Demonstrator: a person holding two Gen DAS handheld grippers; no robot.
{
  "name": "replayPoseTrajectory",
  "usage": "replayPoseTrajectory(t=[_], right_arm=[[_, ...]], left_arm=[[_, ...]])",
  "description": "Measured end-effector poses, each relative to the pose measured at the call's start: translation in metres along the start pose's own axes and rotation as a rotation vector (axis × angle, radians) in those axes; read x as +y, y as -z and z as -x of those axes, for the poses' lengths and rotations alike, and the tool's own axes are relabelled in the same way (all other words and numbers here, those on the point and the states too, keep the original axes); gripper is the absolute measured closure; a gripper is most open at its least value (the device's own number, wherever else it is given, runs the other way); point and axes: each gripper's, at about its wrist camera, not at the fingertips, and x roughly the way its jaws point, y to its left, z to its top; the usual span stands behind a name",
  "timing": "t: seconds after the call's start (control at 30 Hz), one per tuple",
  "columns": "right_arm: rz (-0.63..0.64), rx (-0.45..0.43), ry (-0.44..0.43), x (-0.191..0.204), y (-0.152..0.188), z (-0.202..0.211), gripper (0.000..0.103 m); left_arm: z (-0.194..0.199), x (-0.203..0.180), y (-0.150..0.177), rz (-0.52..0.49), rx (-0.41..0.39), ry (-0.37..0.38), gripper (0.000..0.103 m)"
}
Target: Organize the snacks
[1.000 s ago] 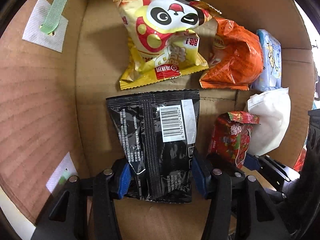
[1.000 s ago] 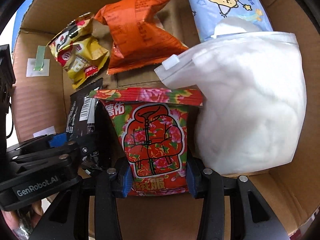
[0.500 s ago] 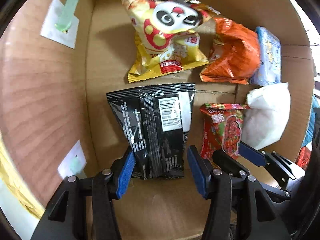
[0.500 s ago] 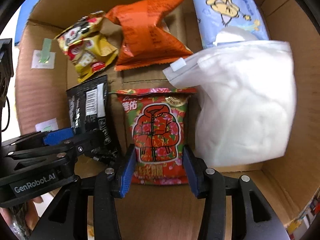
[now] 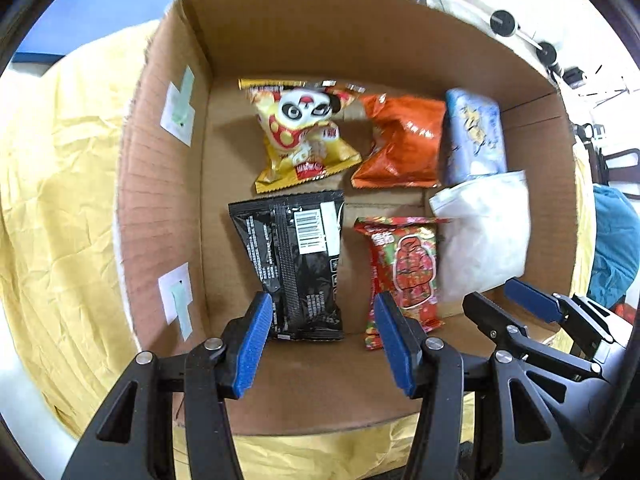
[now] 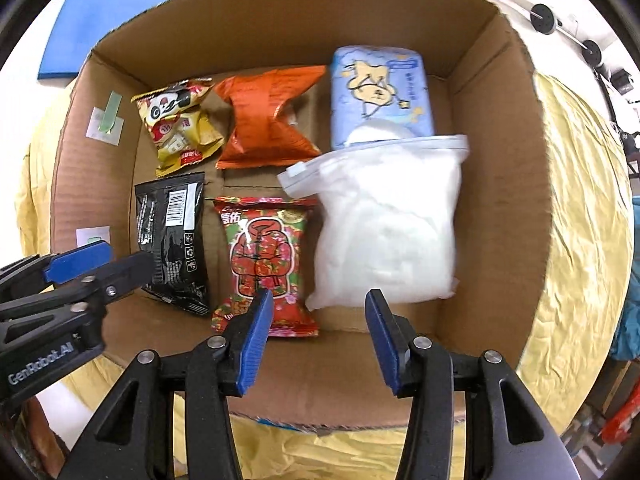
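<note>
Several snack packs lie flat in an open cardboard box. At the back are a yellow panda bag, an orange bag and a light blue pack. In front lie a black packet, a red floral packet and a white zip bag. My left gripper hangs open above the box's near edge, holding nothing. My right gripper is open too, beside it.
The box stands on a crumpled yellow cloth. White stickers with green tape mark the left wall. A blue board lies beyond the box, and teal fabric sits to the right.
Both grippers have let go and pulled back up out of the box. The black packet and the red floral packet now lie free on the box floor.
</note>
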Motion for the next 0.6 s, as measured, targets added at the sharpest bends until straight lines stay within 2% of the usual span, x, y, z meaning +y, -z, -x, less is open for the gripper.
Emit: replayPoseTrajectory(t=[0.13, 0.2, 0.27, 0.37, 0.43, 0.6], right_arm=[[-0.017, -0.015, 0.005, -0.011, 0.006, 0.007, 0.039], [-0.026, -0.02, 0.004, -0.019, 0.008, 0.009, 0.018], [-0.033, -0.034, 0.002, -0.025, 0.011, 0.015, 0.01], [-0.041, -0.057, 0.02, -0.029, 0.012, 0.022, 0.0], [-0.042, -0.073, 0.034, -0.031, 0.014, 0.026, 0.0], [-0.046, -0.116, 0.045, -0.036, 0.021, 0.042, 0.0]], left_arm=[[0.013, -0.008, 0.01, 0.001, -0.053, -0.014, 0.052], [0.021, -0.01, 0.012, -0.002, -0.072, -0.022, 0.051], [0.029, -0.007, 0.007, 0.0, -0.087, -0.032, 0.028], [0.036, -0.005, 0.007, 0.0, -0.126, -0.05, 0.015], [0.037, -0.008, 0.005, 0.003, -0.163, -0.078, 0.01], [0.05, -0.009, 0.009, 0.007, -0.218, -0.124, 0.009]])
